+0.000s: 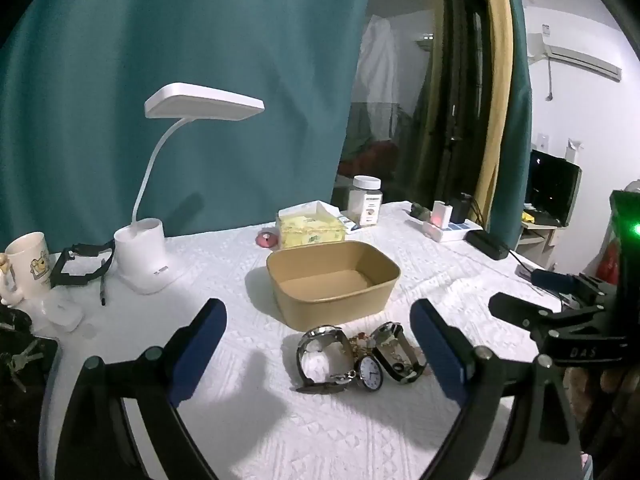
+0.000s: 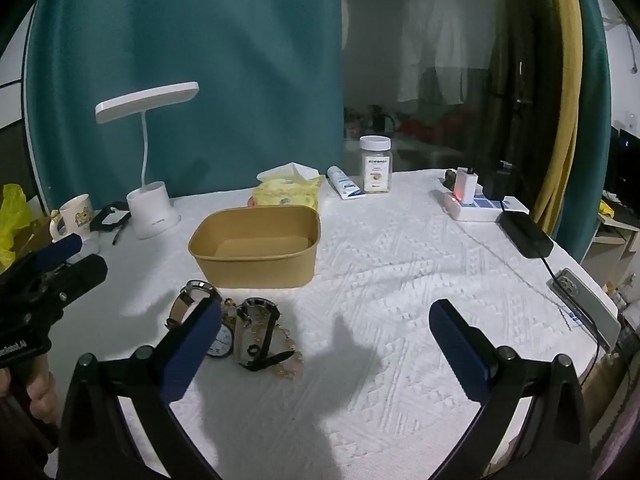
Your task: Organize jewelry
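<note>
Left wrist view has the left tongs spread wide apart with nothing between the pads, hanging over the white textured surface. The jewelry pile sits right in that gap, a bit toward the right finger: a silver watch on the left, a small pocket watch with a white face in the middle near side, a black-strapped watch on the right, and a gold chain tangled between them. All of it rests on the surface, touching nothing of the tongs. Just beyond the pile is the brown paper box, open top.

From the right wrist view the right tongs are also wide open and holding nothing. Here the pile lies at the left finger, partly hidden behind it, with the box farther back. A desk lamp and mug stand far left.
</note>
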